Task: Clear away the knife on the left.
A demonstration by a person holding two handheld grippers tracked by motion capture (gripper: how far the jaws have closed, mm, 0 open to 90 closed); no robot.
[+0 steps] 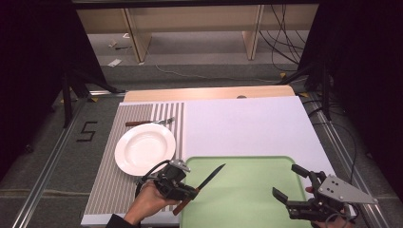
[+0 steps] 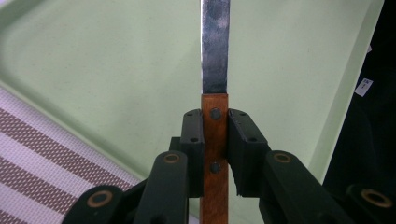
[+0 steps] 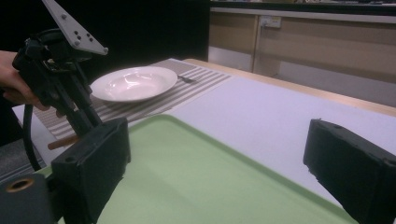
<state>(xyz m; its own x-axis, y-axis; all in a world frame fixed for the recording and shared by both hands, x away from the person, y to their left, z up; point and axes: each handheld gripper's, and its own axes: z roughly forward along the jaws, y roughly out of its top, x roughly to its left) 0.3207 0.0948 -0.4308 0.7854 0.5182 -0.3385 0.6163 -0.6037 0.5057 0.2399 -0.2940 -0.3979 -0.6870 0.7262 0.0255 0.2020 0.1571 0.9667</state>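
My left gripper (image 1: 190, 192) is shut on the wooden handle of a knife (image 1: 203, 184) at the near left corner of the green tray (image 1: 247, 199). The dark blade points up and right over the tray. In the left gripper view both pads clamp the riveted handle (image 2: 215, 154), and the blade (image 2: 215, 46) runs straight up above the green surface. My right gripper (image 1: 291, 181) hovers at the tray's near right corner, jaws wide apart with nothing between them. In the right gripper view the left gripper (image 3: 70, 100) stands at the left, the handle end poking out below it.
A white plate (image 1: 145, 148) lies on a striped placemat (image 1: 111, 175), with a fork (image 1: 151, 122) behind it. A white board (image 1: 247, 126) covers the table beyond the tray. Cables and shelf legs stand on the floor past the far edge.
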